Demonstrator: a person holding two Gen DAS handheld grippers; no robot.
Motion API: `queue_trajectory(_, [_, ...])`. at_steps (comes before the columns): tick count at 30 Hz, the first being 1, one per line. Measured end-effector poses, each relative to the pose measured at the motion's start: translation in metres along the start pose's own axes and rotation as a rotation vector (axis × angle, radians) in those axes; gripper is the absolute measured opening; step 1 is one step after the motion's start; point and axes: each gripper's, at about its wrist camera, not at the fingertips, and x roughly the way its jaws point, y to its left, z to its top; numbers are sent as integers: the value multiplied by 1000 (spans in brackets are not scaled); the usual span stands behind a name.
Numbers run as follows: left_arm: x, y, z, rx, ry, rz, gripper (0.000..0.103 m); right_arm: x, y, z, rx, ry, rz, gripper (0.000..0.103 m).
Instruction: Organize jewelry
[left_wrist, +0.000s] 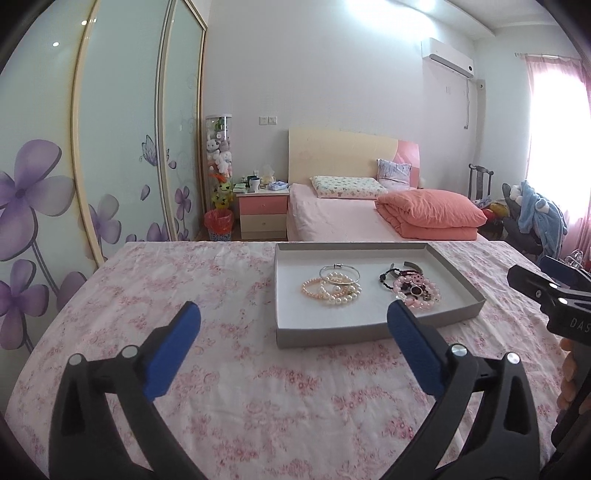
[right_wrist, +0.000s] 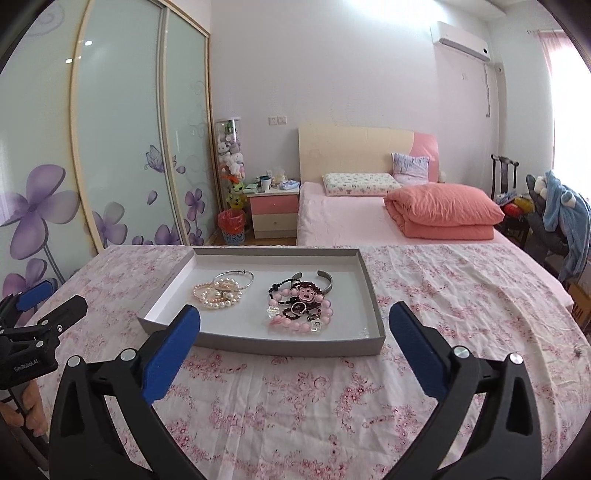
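Note:
A shallow grey tray lies on the floral tablecloth. In it sit two piles of jewelry: pearl bracelets with a silver bangle on the left, and pink and dark beaded bracelets with a monkey charm on the right. My left gripper is open, short of the tray's near left corner, with nothing between its blue pads. My right gripper is open too, in front of the tray's near wall, empty. Each gripper shows at the edge of the other's view.
The table is covered by a pink floral cloth. Behind it stand a bed with an orange quilt, a pink nightstand, a red bin and a sliding wardrobe with purple flowers. A chair with clothes is at right.

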Motion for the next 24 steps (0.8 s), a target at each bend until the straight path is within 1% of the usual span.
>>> queue_trajectory(4, [-14, -2, -4, -9, -20, 1, 99, -15, 2, -6, 3, -21, 6, 101])
queue_trajectory(10, [-33, -9, -11, -9, -47, 7, 99, -27, 2, -15, 15, -24, 2, 101])
queue_trajectory(20, [-44, -17, -24, -2, -50, 4, 99, -35, -5, -37, 63, -14, 1, 101])
queue_trajectory(24, [-47, -18, -27, 1, -55, 1, 99, -37, -7, -39, 71, -17, 4, 101])
